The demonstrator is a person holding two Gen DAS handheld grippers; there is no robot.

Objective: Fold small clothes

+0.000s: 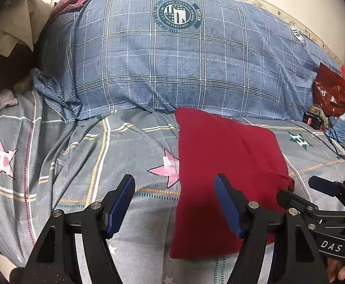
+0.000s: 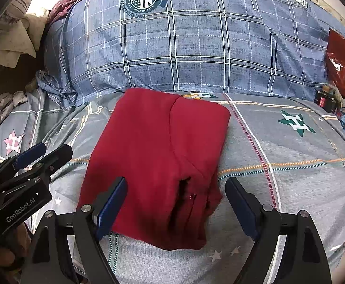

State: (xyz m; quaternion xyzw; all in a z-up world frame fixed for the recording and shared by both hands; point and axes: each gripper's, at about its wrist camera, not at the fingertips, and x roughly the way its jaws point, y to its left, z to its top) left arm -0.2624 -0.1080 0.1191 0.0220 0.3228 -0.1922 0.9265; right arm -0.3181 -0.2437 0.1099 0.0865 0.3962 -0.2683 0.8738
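Red garment (image 2: 158, 156), folded flat on bedsheet (image 2: 290, 177) just before plaid pillow (image 2: 172, 47); left gripper (image 1: 174, 203) and right gripper (image 2: 176, 207) both spread, empty, apparently poised for the next fold.

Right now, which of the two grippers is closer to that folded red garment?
Right. The right gripper hangs open directly over the red garment's near edge; the left gripper, also open, sits beside its left edge, mostly over the bedsheet.

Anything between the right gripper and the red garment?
Nothing visible. The right gripper hangs open directly over the near edge of the folded red garment on the bedsheet. The left gripper sits off to its side, clear of the path.
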